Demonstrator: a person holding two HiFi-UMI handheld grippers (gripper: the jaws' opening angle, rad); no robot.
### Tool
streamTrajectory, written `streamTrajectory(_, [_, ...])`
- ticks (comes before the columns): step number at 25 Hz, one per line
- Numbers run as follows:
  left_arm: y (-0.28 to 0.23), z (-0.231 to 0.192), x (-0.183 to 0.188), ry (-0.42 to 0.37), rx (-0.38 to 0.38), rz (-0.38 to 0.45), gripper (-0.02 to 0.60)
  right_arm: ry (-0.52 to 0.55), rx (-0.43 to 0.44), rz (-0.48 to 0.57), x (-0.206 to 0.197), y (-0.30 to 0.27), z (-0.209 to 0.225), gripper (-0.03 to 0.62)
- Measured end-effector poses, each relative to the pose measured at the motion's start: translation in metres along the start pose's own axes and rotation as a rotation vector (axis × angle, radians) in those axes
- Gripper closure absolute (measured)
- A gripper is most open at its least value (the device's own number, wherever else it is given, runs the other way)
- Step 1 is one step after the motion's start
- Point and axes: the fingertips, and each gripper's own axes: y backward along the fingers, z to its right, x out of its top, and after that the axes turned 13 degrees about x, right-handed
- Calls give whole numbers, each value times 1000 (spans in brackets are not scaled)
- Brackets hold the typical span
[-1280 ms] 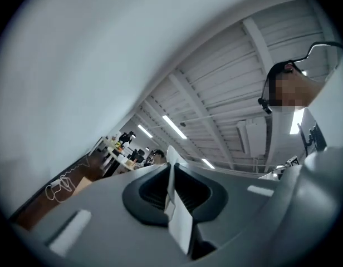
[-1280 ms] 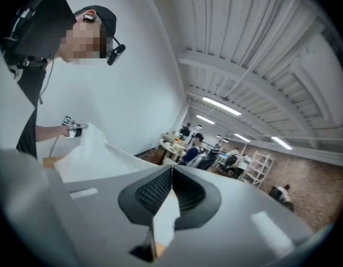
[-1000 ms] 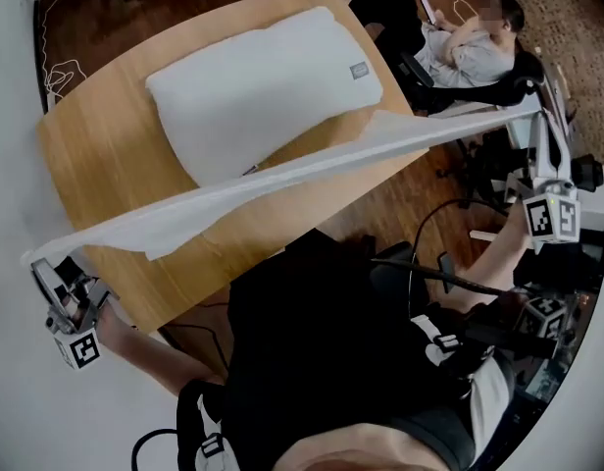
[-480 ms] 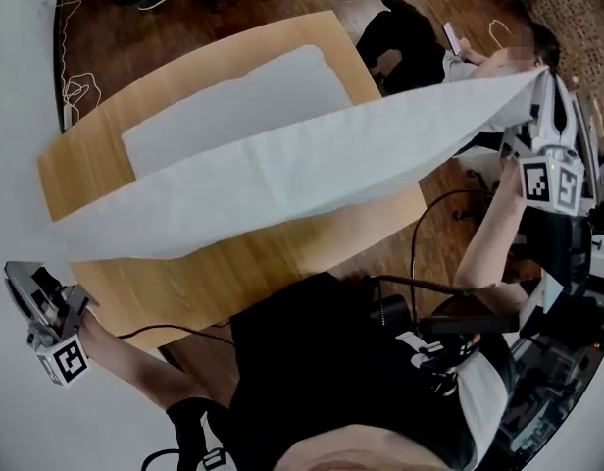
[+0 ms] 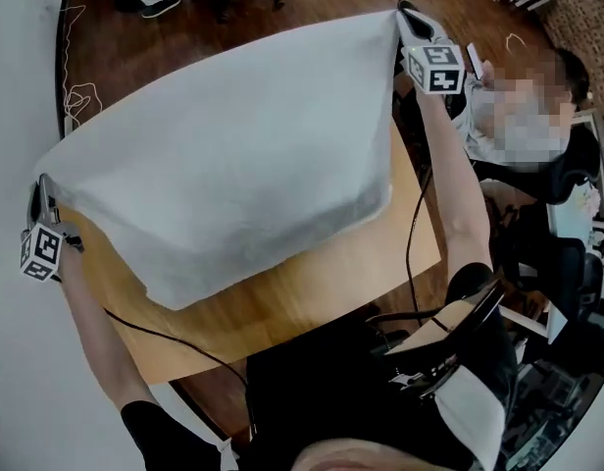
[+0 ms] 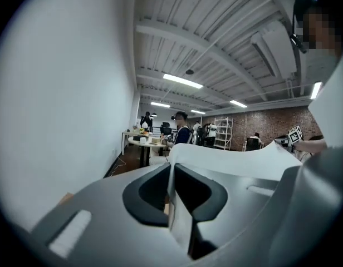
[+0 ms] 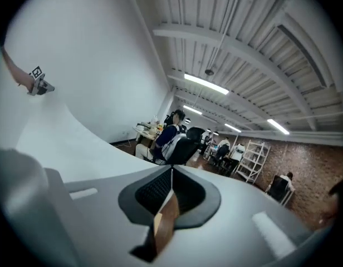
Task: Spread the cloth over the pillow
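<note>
As it arches, smooth white cloth (image 5: 233, 145), wooden table (image 5: 322, 273)

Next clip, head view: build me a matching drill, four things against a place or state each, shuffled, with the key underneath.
Things
1. cloth
2. left gripper
3. right gripper
4. table

Places or states
A. wooden, bare along its near edge
B. shut on a cloth corner at the picture's left edge
C. white, spread wide between the two grippers
D. shut on a cloth corner near the picture's top

Pairs: 1-C, 2-B, 3-D, 4-A
</note>
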Motion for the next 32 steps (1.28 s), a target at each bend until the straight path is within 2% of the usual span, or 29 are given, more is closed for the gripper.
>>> streamTrajectory(3, [-52,-3,-36,-58,27,-77,558,-19,9,-39,-32,-63,0,586])
streamTrajectory(5, [-76,-3,-73,-108,70,-149,558,-15,33,-95,-68,-103,-4,586])
streamTrajectory(7, [-95,-1,-124,-99,104,-253,555,-44,87,-209,-130,-138,-20,586])
streamTrajectory(10, [-110,3,-195,-73,126,-397,511,-102,186,-389,-226,-160,-53,585])
streamTrajectory(12, [-107,4,-228,-57,129,-459,445,-129,214,-457,-265,-154,-58,562])
streamTrajectory(14, [-100,4,-244,-30,119,-474,363,-149,190,-505,-286,-135,-39,461])
streamTrajectory(15, [-96,4,-245,-13,109,-467,341,-163,166,-519,-291,-121,-25,402])
streamTrajectory(16, [-90,0,-240,8,100,-452,308,-183,142,-522,-291,-105,-10,369])
streamTrajectory(19, [-39,-35,-209,104,88,-391,256,-300,109,-432,-262,-48,13,367])
streamTrajectory(21, [16,-45,-194,161,-5,-370,256,-425,158,-280,-230,1,3,367])
streamTrajectory(23, [64,-33,-192,162,-122,-362,256,-497,238,-160,-207,63,-25,367])
streamTrajectory(24, [87,-33,-195,167,-139,-351,236,-496,275,-152,-205,95,-45,367])
streamTrajectory(25, [109,-41,-198,204,-116,-322,235,-481,315,-169,-208,124,-70,367])
streamTrajectory(27, [145,-64,-199,350,-54,-238,235,-439,419,-216,-211,172,-127,367])
streamTrajectory(28, [160,-61,-201,393,-79,-224,236,-411,480,-232,-210,192,-155,367])
streamTrajectory(29, [177,-41,-208,379,-167,-253,236,-377,542,-248,-209,211,-181,367])
streamTrajectory(30, [201,-12,-222,310,-303,-327,244,-337,600,-274,-211,227,-206,367])
streamTrajectory(31, [230,17,-242,195,-445,-431,245,-293,652,-311,-217,238,-227,367])
streamTrajectory(32, [261,38,-267,56,-553,-539,244,-246,697,-357,-226,246,-247,364])
